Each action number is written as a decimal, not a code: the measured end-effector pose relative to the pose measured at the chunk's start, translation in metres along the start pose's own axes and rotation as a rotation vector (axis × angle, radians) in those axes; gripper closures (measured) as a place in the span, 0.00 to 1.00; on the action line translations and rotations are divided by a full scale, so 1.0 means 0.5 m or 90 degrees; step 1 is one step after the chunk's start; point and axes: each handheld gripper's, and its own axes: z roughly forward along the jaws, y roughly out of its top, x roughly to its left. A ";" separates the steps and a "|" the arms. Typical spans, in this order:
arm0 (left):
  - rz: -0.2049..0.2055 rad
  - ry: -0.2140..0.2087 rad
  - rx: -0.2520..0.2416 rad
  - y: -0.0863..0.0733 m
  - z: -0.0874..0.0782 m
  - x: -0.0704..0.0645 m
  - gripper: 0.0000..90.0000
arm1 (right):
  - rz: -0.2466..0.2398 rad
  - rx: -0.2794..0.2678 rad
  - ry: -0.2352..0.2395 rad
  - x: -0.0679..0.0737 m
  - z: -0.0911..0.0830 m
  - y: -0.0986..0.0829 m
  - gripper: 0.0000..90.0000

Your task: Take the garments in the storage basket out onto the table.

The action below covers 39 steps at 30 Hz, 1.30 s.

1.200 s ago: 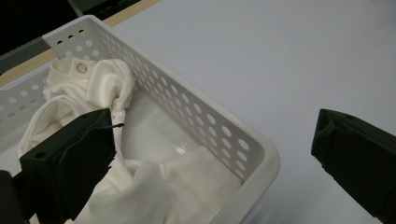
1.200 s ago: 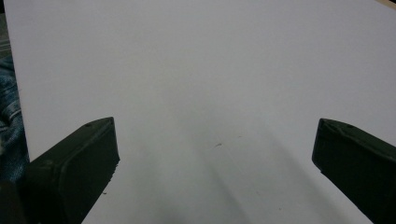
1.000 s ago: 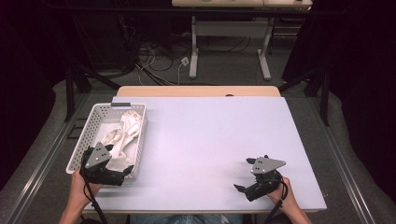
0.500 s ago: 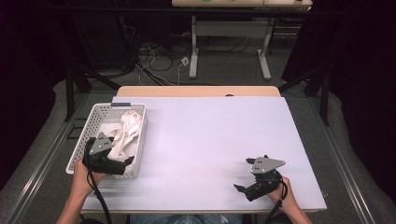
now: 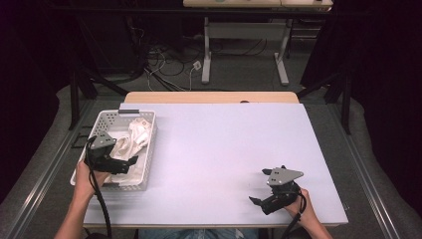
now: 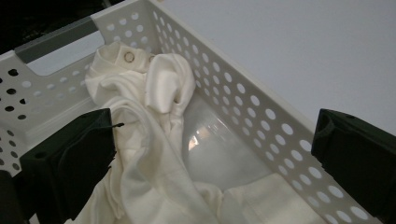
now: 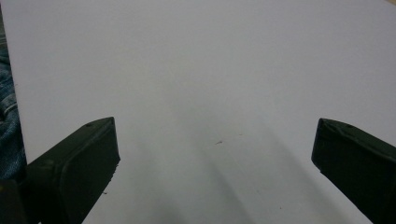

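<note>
A white perforated basket stands at the table's left side with a crumpled cream cloth in it. My left gripper hovers over the basket's near half, open, its jaws pointing right across the cloth. In the left gripper view the cloth, which has a metal snap, lies between the wide-apart jaws of the left gripper; the basket wall runs across to the right. My right gripper rests low at the table's near right, open, with bare tabletop between the jaws of the right gripper.
The pale table stretches wide between basket and right gripper, with a wooden strip at its far edge. Desk legs and cables lie on the floor beyond. Blue denim shows at the near edge.
My left gripper has moved away from the basket's near edge, farther in over the cloth. The right gripper has stayed put.
</note>
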 end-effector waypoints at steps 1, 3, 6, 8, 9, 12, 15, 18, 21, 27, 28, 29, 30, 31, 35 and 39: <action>-0.001 0.002 0.006 0.001 0.001 0.005 0.00 | 0.000 -0.002 -0.001 0.001 0.001 0.000 0.00; -0.006 0.008 0.013 0.002 0.007 0.013 0.00 | -0.001 0.000 -0.003 0.001 0.000 0.001 0.00; -0.015 0.010 0.021 0.005 0.014 0.026 0.00 | -0.001 0.004 0.003 0.000 0.002 0.001 0.00; -0.014 0.013 0.032 0.007 0.021 0.034 0.00 | 0.001 0.004 0.003 -0.001 0.004 0.000 0.00; -0.016 0.013 0.039 0.008 0.024 0.036 0.00 | 0.000 0.008 0.002 -0.001 0.003 0.000 0.00; -0.018 0.015 0.052 0.013 0.034 0.043 0.00 | -0.002 0.003 0.002 -0.001 0.003 -0.001 0.00; -0.016 0.019 0.072 0.017 0.046 0.048 0.00 | -0.001 0.004 0.002 0.001 0.003 0.000 0.00; -0.017 0.018 0.092 0.022 0.059 0.055 0.00 | -0.002 0.009 0.002 0.000 0.004 0.000 0.00; -0.019 0.027 0.101 0.026 0.072 0.061 0.00 | -0.004 0.010 0.002 0.000 0.005 0.000 0.00; -0.024 0.027 0.122 0.037 0.092 0.072 0.00 | -0.002 0.007 0.002 0.001 0.005 0.000 0.01; -0.022 0.031 0.132 0.038 0.096 0.075 0.00 | -0.003 0.008 0.001 0.000 0.006 0.000 0.00; -0.022 0.030 0.138 0.038 0.100 0.078 0.00 | -0.004 0.012 0.006 0.000 0.006 0.001 0.00; -0.024 0.033 0.143 0.039 0.103 0.079 0.00 | -0.004 0.010 0.005 0.000 0.007 0.000 0.01; -0.023 0.035 0.146 0.040 0.106 0.081 0.00 | -0.004 0.010 0.005 0.000 0.007 0.000 0.01; -0.019 0.041 0.169 0.044 0.118 0.083 0.00 | -0.003 0.009 0.004 0.001 0.004 -0.001 0.01; -0.019 0.044 0.190 0.048 0.129 0.090 0.00 | 0.000 0.011 0.003 0.002 0.006 -0.001 0.01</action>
